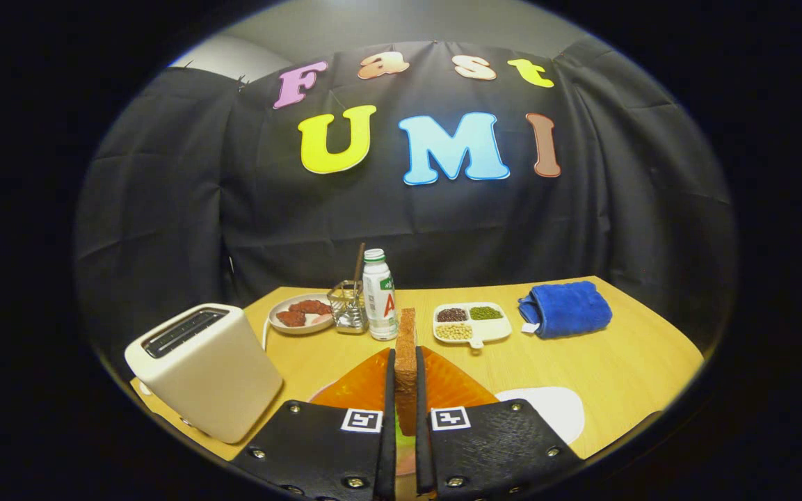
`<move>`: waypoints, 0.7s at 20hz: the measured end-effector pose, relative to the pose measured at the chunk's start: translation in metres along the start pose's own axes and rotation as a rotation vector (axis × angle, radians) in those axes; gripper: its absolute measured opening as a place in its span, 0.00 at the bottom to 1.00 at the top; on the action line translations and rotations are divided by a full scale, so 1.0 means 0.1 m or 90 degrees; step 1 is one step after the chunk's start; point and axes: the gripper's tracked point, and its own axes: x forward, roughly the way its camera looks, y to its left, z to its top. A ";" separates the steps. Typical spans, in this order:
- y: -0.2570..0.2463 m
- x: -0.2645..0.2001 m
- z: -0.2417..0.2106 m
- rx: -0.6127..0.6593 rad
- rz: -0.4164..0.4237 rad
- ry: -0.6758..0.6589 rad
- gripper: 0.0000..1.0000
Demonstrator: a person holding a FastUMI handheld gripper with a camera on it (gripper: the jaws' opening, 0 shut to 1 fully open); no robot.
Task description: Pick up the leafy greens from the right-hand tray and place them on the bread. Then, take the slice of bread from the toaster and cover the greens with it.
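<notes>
A: What is the hand-held gripper [406,410] doing?
B: Both fingers clamp the bread slice [406,362] upright, over the orange plate [366,386].
A: Any writing?
B: The bottle [379,296] label shows a red "A"; the rest is unreadable.

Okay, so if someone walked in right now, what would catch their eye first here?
Probably the slice of bread, held on edge between the fingers of the hand-held gripper, above an orange plate. Next, the white toaster standing beside the fingers on the wooden table. Beyond, a blue towel lies next to a divided dish of beans.
</notes>
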 end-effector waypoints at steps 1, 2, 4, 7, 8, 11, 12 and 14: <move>-0.03 0.02 -0.06 -0.015 -0.006 0.004 0.11; -0.04 0.04 -0.10 -0.028 -0.012 0.007 0.11; -0.01 0.08 -0.22 -0.049 -0.012 0.017 0.11; 0.11 0.13 -0.37 -0.054 0.002 0.032 0.11; 0.17 0.14 -0.39 -0.059 0.008 0.034 0.11; 0.35 0.18 -0.53 -0.058 0.036 0.050 0.11; 0.41 0.19 -0.58 -0.053 0.048 0.059 0.11; 0.53 0.21 -0.68 -0.042 0.074 0.078 0.11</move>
